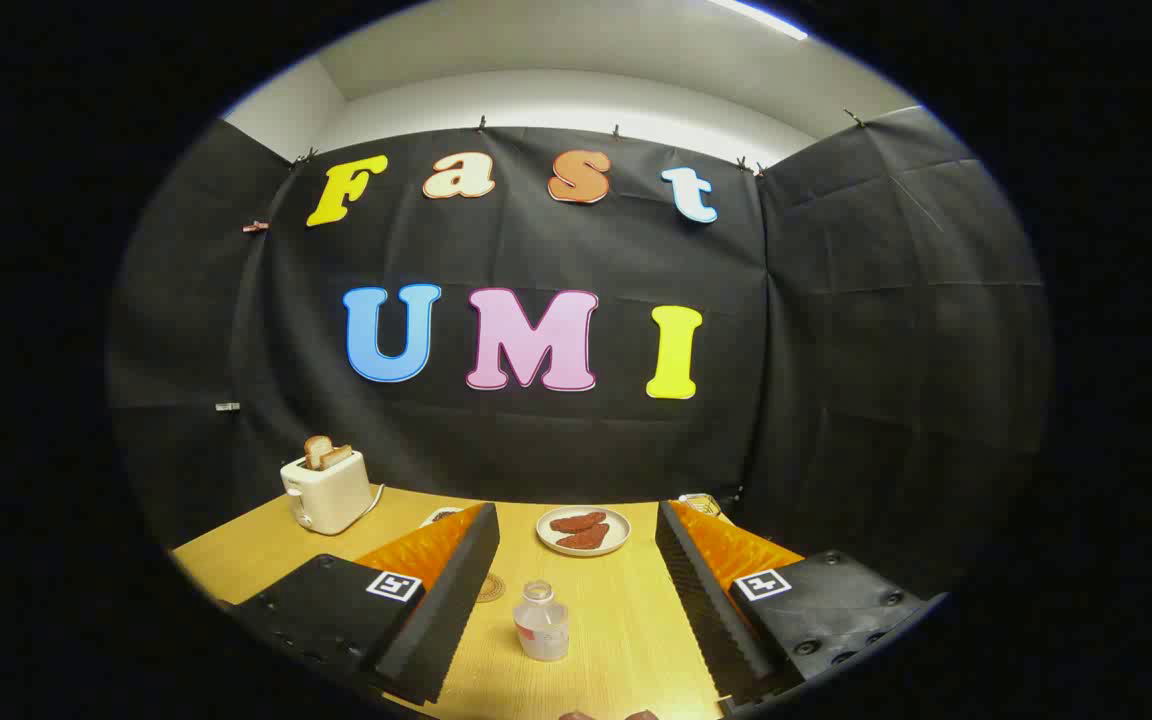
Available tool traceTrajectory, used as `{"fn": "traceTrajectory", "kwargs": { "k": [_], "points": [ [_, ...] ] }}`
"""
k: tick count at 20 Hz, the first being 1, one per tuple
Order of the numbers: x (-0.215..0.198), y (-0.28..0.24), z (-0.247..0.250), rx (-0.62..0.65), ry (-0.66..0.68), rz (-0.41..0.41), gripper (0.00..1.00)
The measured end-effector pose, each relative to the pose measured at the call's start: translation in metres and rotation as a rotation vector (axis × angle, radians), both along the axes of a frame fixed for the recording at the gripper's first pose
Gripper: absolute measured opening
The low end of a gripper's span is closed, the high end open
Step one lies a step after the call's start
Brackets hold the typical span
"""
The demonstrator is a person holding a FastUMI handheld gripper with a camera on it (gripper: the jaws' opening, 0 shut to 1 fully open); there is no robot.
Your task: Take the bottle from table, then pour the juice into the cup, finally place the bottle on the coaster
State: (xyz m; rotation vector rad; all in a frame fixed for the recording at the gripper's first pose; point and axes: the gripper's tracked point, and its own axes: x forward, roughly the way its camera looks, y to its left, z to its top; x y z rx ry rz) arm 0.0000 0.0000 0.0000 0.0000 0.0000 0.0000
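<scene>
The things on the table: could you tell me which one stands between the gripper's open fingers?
The small clear bottle does; the toaster and the plate sit farther back.

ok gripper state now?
Gripper: open, holding nothing; the bottle stands upright on the table between its fingers, untouched.

One fisheye camera here, riding on the gripper (pixel 576 590) and looking forward along its two fingers (pixel 441 600), which stand wide apart low in the view. It sits low over the wooden worktop (pixel 626 620), facing the booth's black cloth back wall head on. Close in between the fingers stands a small clear bottle (pixel 541 622); a woven coaster (pixel 492 587) peeks out beside the left finger. Beyond them, farther back, a plate (pixel 584 530) of reddish-brown food, and a white toaster (pixel 326 490) at the worktop's far left. Above, the wide lens catches the ceiling too.
</scene>
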Motion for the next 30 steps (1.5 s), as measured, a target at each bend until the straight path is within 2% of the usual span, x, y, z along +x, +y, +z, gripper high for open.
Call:
{"fn": "traceTrajectory", "kwargs": {
  "k": [16, 23, 30],
  "points": [
    [0.013, 0.024, -0.023, 0.020, 0.020, 0.116, 0.97],
    [0.030, 0.027, -0.065, 0.031, 0.042, 0.191, 0.97],
    [0.055, 0.022, -0.093, 0.017, 0.054, 0.196, 0.97]
  ]
}}
